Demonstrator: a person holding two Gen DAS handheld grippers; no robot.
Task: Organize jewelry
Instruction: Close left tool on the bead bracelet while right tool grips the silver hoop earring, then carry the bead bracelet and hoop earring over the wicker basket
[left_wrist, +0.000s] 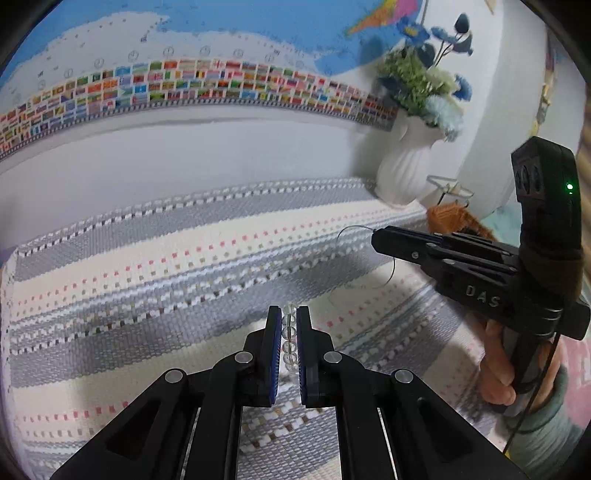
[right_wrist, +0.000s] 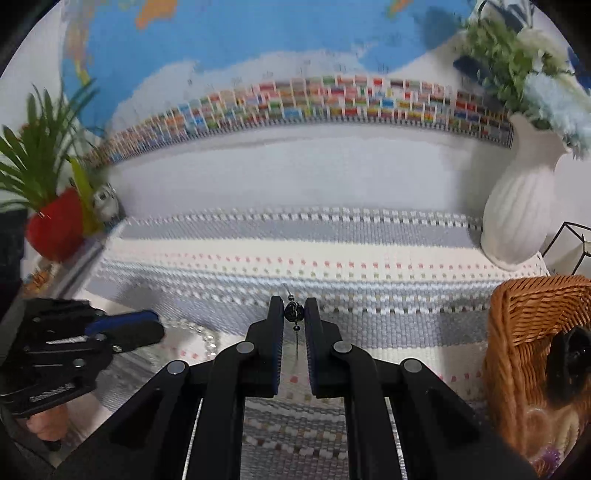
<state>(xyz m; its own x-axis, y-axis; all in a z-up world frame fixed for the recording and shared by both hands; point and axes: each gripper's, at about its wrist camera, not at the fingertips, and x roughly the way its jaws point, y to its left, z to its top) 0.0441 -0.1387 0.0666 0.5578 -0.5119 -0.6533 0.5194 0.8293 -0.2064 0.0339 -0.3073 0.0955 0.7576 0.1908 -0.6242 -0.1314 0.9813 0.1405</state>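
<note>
Jaws of the left gripper (left_wrist: 288, 325) are clenched on a strand of clear beads (left_wrist: 289, 334) running lengthwise between the pads; jaws of the right gripper (right_wrist: 294, 317) pinch a dark bead (right_wrist: 294, 312) on a thin wire (left_wrist: 354, 236) that loops out from their tip. Smooth round beads could roll free of either pinch. That wire may snag the woven cloth (left_wrist: 147, 258) below or kink. Right of the right gripper, the wicker basket (right_wrist: 532, 332) looks a likely destination, its rim another catching point.
</note>
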